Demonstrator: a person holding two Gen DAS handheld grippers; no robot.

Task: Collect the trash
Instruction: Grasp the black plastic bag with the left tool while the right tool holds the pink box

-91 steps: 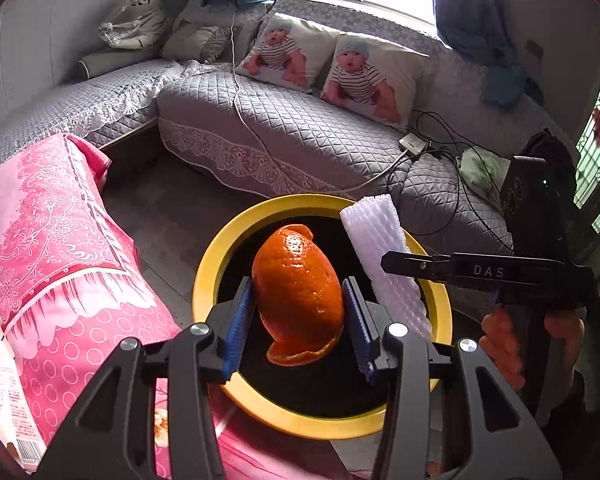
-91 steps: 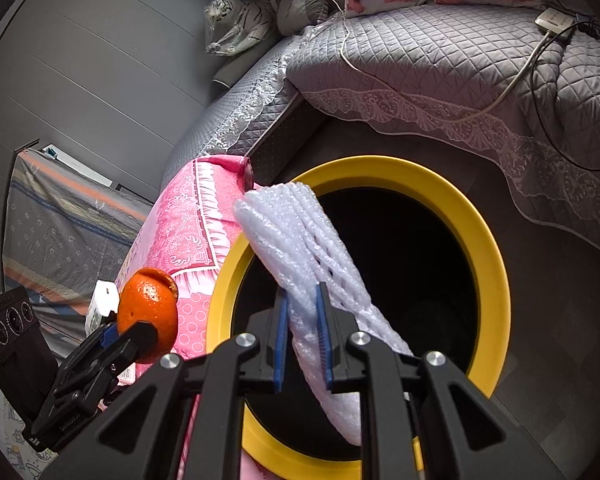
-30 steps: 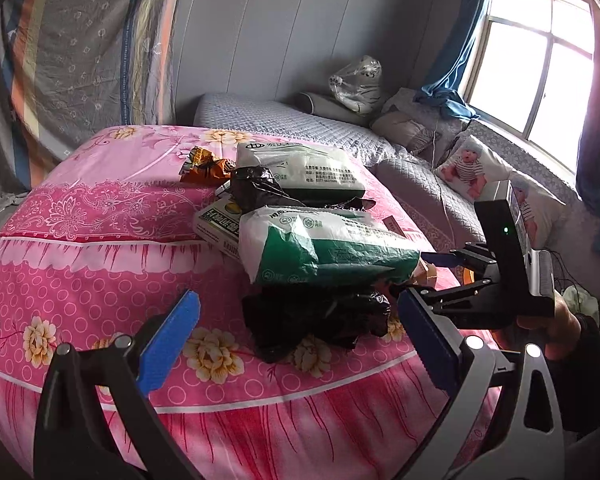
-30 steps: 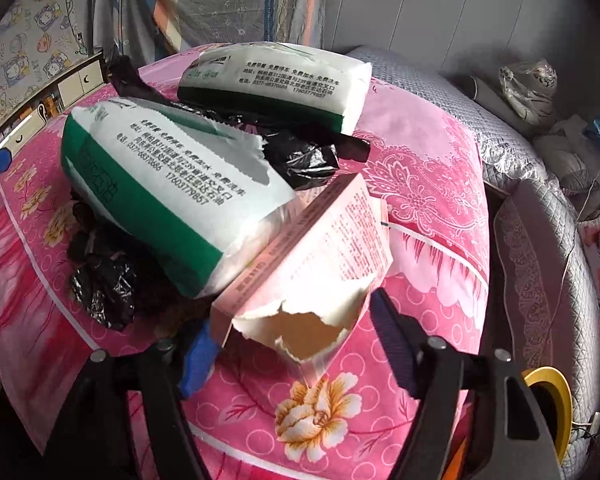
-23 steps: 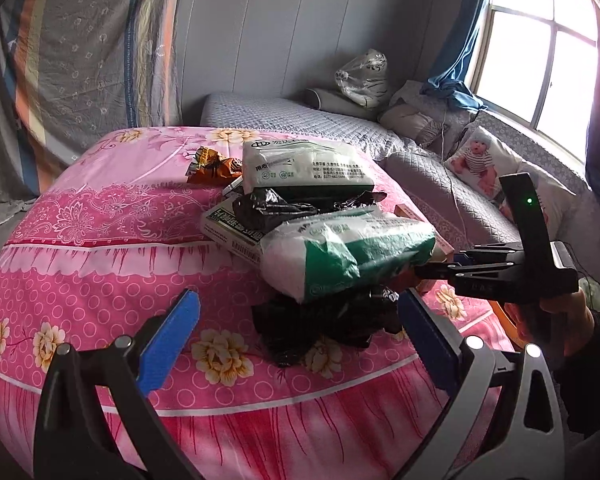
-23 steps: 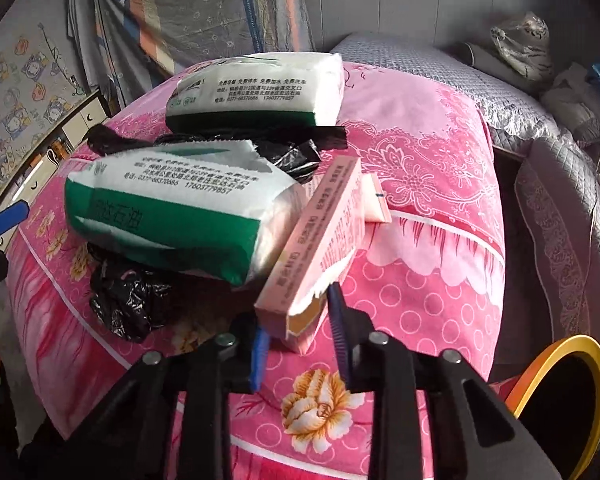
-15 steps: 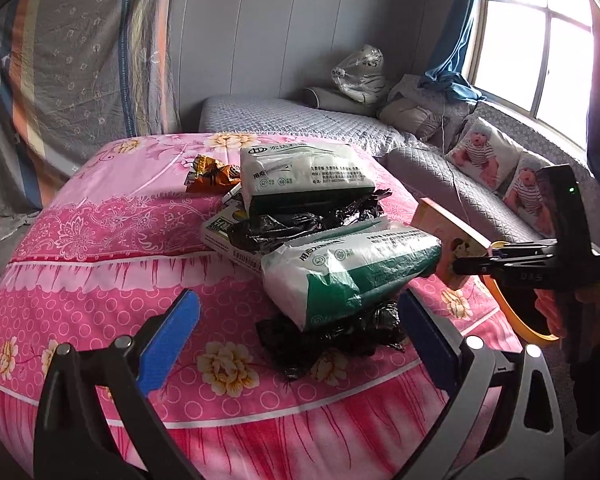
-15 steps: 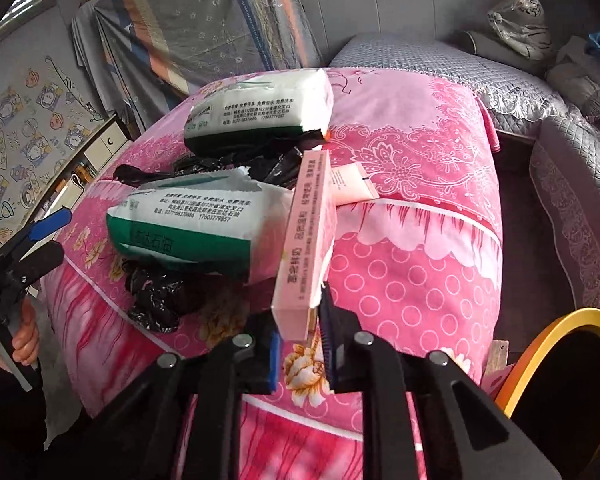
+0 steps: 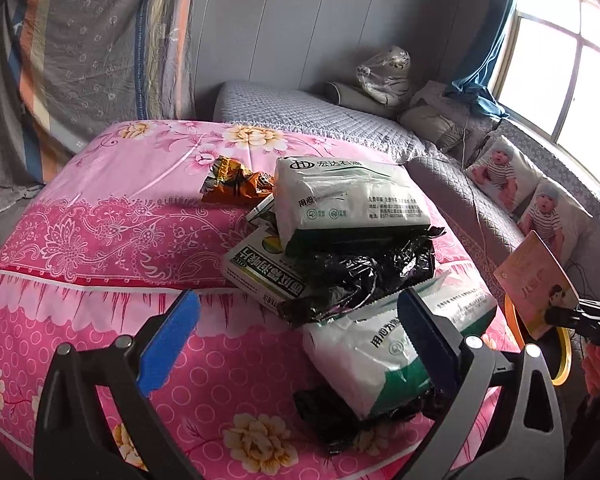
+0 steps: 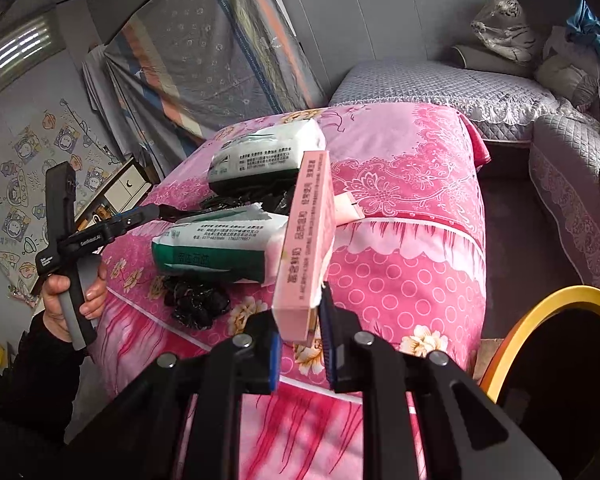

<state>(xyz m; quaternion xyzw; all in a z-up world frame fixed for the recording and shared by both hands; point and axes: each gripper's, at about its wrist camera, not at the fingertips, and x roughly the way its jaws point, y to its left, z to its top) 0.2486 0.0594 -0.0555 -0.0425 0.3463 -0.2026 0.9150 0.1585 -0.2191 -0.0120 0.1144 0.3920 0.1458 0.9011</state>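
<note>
Trash lies piled on the pink flowered table [image 9: 100, 240]: two white-and-green packs [image 9: 348, 200] [image 9: 384, 352], a black plastic bag [image 9: 360, 280], a green-and-white box [image 9: 260, 268] and an orange wrapper [image 9: 236, 180]. My left gripper [image 9: 296, 300] hangs open in front of the pile, touching nothing. My right gripper [image 10: 300, 340] is shut on the lower end of a flat pink box [image 10: 308, 240], held upright off the table. The left wrist view shows that box [image 9: 536, 284] at the right edge, above the yellow-rimmed bin [image 9: 562, 364].
The bin [image 10: 540, 304] stands on the floor at the table's right end, its inside dark. A grey quilted sofa [image 9: 340, 120] with baby-print cushions [image 9: 500, 168] runs behind and to the right. A hanging striped sheet [image 9: 80, 40] covers the left wall.
My right gripper shut on the pink box and lifted it off the table, away from the pile toward the bin. My left gripper stayed open and shifted along the pile.
</note>
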